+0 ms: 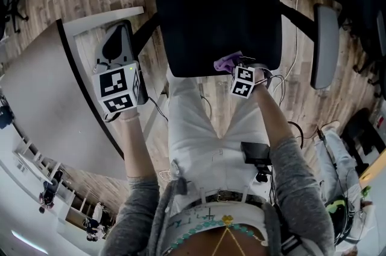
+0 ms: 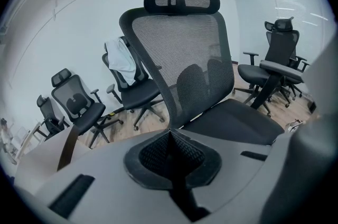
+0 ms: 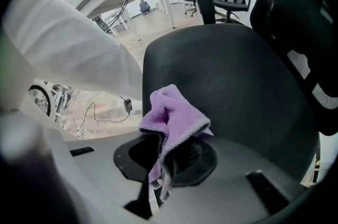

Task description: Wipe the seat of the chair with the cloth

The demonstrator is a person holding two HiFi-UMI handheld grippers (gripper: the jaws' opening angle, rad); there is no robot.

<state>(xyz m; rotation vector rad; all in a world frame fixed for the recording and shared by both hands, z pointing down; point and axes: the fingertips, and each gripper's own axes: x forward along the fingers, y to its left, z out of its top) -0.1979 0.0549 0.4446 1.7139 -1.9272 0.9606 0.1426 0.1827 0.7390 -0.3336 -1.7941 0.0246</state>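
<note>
At the seat's (image 1: 217, 13) front edge, cloth (image 1: 224, 63); curved desk (image 1: 42, 92) stands left.

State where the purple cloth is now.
Head view: the purple cloth is clamped in the right gripper at the front edge of the chair seat.

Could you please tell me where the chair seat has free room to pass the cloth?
The seat is bare almost everywhere, from the backrest across to the grey armrest. Only its near edge is crowded: the right gripper holds the cloth there, close to the person's legs.
</note>
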